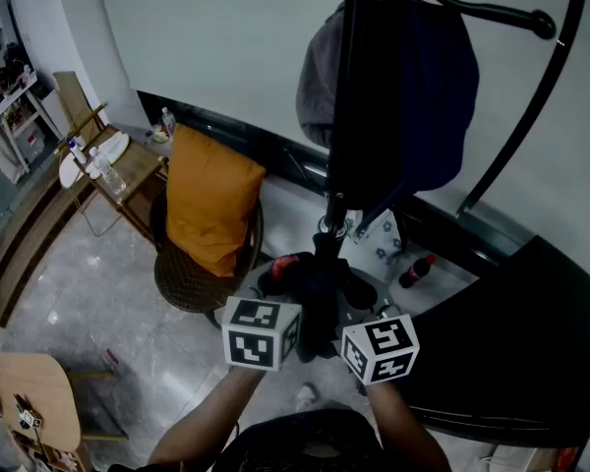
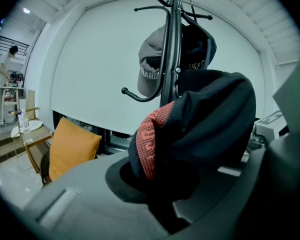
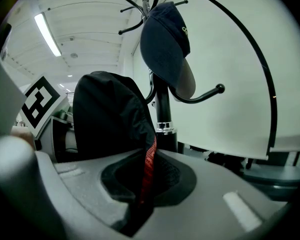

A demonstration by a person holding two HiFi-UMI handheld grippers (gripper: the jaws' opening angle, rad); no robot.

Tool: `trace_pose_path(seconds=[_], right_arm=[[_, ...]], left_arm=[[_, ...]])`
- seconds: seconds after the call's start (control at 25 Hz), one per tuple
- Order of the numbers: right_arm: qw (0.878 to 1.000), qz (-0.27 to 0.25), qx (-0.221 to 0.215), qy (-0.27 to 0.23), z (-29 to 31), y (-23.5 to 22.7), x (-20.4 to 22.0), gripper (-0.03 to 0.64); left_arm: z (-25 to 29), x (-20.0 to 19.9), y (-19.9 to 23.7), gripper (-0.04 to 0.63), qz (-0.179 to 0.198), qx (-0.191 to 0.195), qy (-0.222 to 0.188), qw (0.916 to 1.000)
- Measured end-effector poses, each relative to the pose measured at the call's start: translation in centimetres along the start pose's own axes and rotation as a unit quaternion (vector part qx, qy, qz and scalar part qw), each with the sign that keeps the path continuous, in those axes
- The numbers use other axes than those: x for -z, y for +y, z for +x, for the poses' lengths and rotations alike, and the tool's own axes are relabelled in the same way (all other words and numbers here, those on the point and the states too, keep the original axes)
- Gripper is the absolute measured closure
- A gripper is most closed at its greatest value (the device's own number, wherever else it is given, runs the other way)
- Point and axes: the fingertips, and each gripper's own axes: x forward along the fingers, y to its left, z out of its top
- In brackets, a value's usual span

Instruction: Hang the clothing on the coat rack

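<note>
As both grippers hold the garment short of the rack, the step in hand reads as the approach; nothing of it hangs on a hook yet.

Left gripper view: the left gripper [image 2: 160, 184] has its jaws clamped on the garment [image 2: 212, 119], dark cloth with a red knit trim [image 2: 149, 139] at the bite. The rack [image 2: 173, 59] stands behind it and bears a grey cap [image 2: 150, 66]. One low hook [image 2: 135, 95] is bare.

Right gripper view: the right gripper [image 3: 145, 184] has its jaws closed on a thin fold of the same garment, with the red edge running into the bite. The bulk of the cloth rises to the left. On the rack are a navy cap [image 3: 165, 44] and, below it, a bare ball-tipped hook [image 3: 202, 96].

Head view: the garment is bunched between the two grippers, low in front of the rack pole. A cushion [image 1: 211, 200] is at left and a bottle [image 1: 416, 270] lies on the floor.

Next move, as judged: lift the garment, find a collar or loop, and pass it over a bare hook before either grip lets go.

Hard to make out: the kind of garment, and whether it has a collar or loop. The jaw tips are buried in cloth. The head view cuts off the rack top and is dim.
</note>
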Motion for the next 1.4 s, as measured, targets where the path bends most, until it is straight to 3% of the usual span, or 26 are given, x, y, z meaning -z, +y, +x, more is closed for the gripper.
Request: trace_pose_path(seconds=[1.4], right_arm=[[1.0,0.013,0.013,0.022,-1.7,1.8,3.7,0.588]], left_arm=[[-2.0,3.7,-0.8,0.571,-0.01,0.009,0.022,0.9997]])
